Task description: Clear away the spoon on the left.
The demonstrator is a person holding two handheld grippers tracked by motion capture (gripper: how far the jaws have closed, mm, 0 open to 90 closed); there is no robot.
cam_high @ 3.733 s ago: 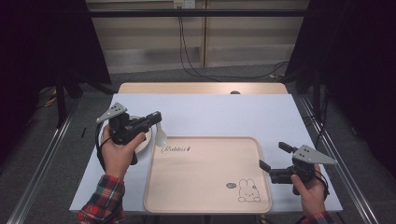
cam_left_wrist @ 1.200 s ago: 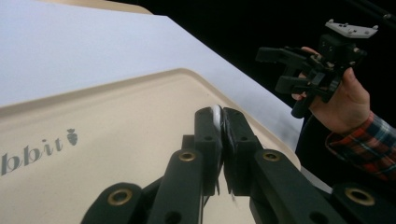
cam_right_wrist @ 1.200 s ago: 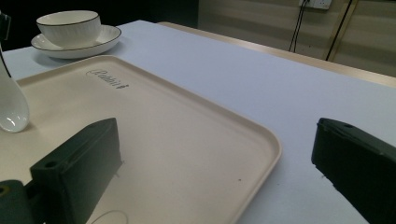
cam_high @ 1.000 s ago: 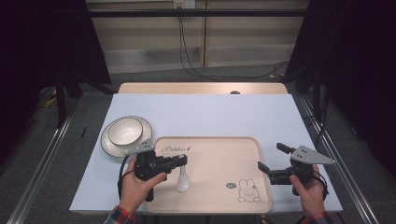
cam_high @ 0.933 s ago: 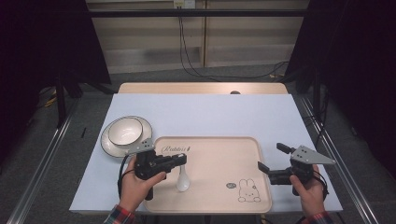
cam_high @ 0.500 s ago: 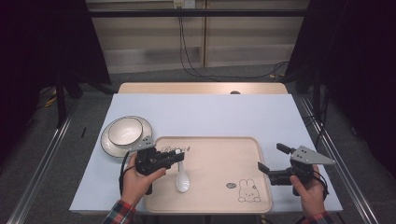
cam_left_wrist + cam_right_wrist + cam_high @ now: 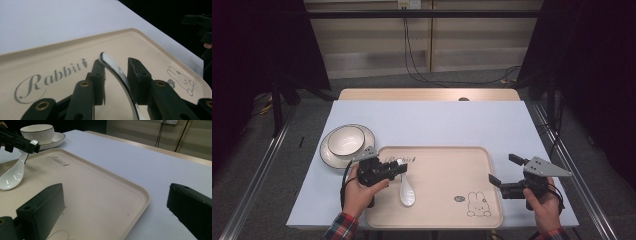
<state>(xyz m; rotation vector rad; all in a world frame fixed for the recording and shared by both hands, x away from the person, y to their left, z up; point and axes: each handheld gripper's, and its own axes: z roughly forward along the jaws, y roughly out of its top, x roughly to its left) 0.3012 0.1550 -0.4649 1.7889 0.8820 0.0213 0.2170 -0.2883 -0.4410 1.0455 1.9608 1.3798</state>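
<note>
A white ceramic spoon (image 7: 407, 192) lies with its bowl on the left part of a beige rabbit-print tray (image 7: 447, 170). Its raised handle (image 7: 117, 72) stands between the jaws of my left gripper (image 7: 401, 165), which have just been opening. The handle leans by one pad and there is a gap at the other. In the right gripper view the spoon (image 7: 12, 177) rests on the tray (image 7: 100, 187) under the left gripper (image 7: 25, 143). My right gripper (image 7: 504, 170) hovers open and empty at the tray's right edge, its jaws (image 7: 115, 188) set wide apart.
A white bowl (image 7: 346, 139) sits on a plate (image 7: 332, 156) left of the tray's far corner; the right gripper view has the bowl (image 7: 37, 131) too. The pale blue tabletop (image 7: 432, 120) stretches beyond the tray. Dark curtains flank the table.
The left gripper carried the spoon from the bowl to the tray, sank, and set the spoon's bowl down. Its jaws have parted from the handle. The right gripper has stayed in place.
</note>
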